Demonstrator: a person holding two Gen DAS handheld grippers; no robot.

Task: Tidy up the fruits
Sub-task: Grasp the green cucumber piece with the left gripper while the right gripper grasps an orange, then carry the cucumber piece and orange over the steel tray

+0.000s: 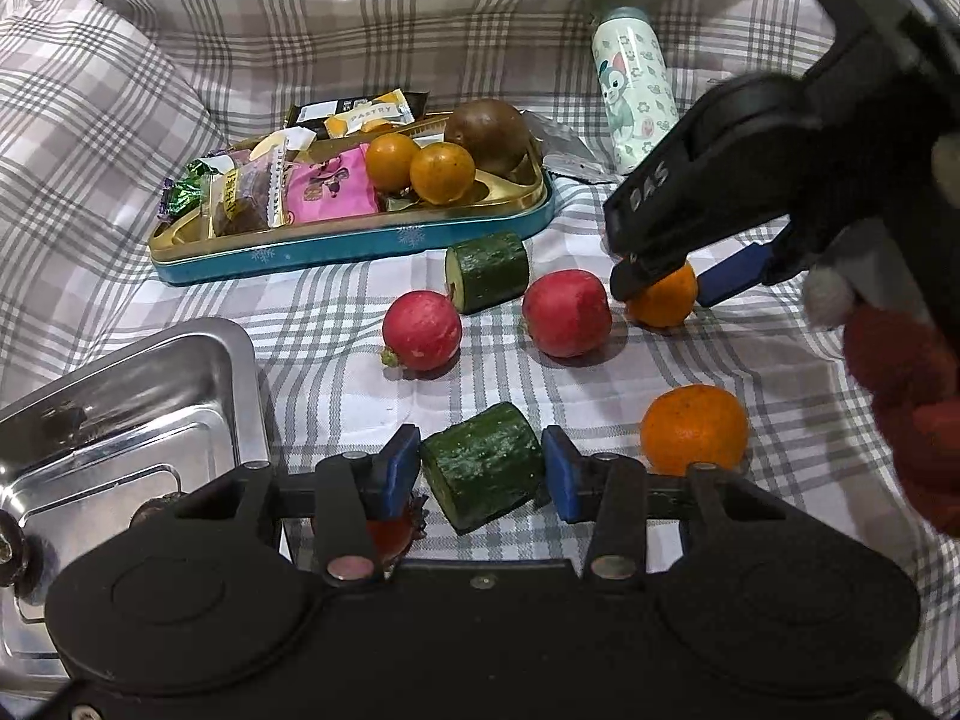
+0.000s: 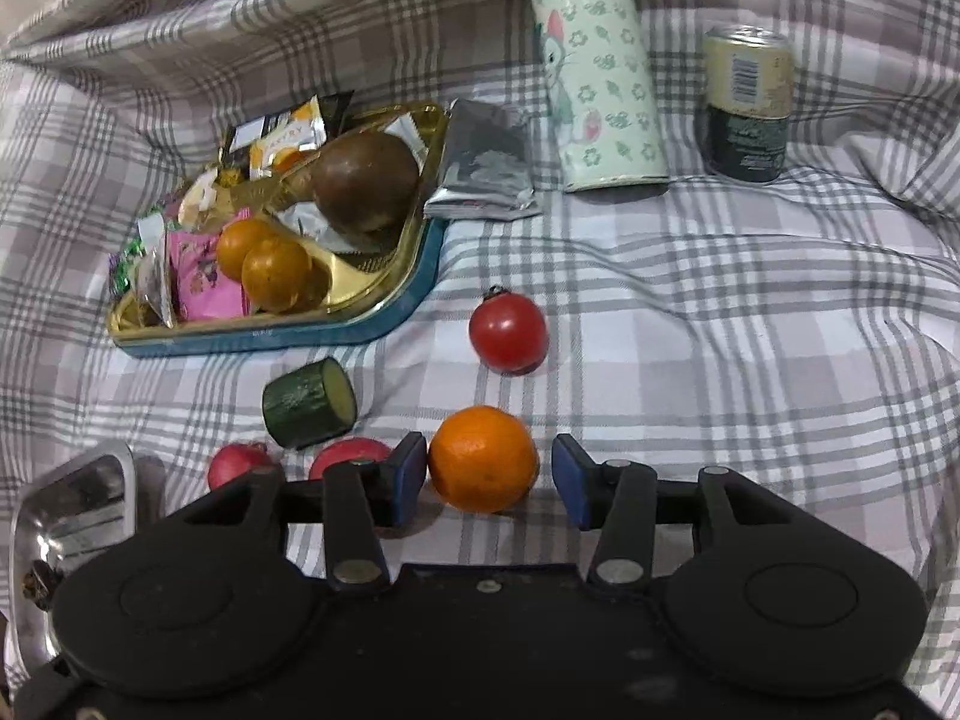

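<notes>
A cut cucumber piece [image 1: 474,474] lies on the checked cloth with my left gripper [image 1: 480,468] shut on it, a blue pad against each side. A tangerine [image 2: 483,459] sits between the blue pads of my open right gripper [image 2: 489,471]; the left pad is almost on it and a gap shows on the right. In the left wrist view that right gripper [image 1: 672,282] straddles the same tangerine [image 1: 663,300]. Loose nearby are two red radishes [image 1: 422,330] [image 1: 567,312], a second cucumber piece [image 1: 487,270], another tangerine [image 1: 694,429] and a tomato [image 2: 508,333].
A steel tray [image 1: 120,420] stands at the near left. A blue tin [image 1: 360,246] behind holds snack packets, two small oranges and a brown fruit [image 1: 489,135]. A patterned bottle [image 2: 600,72] and a can [image 2: 747,102] stand at the back. A red-gloved hand [image 1: 900,390] is at right.
</notes>
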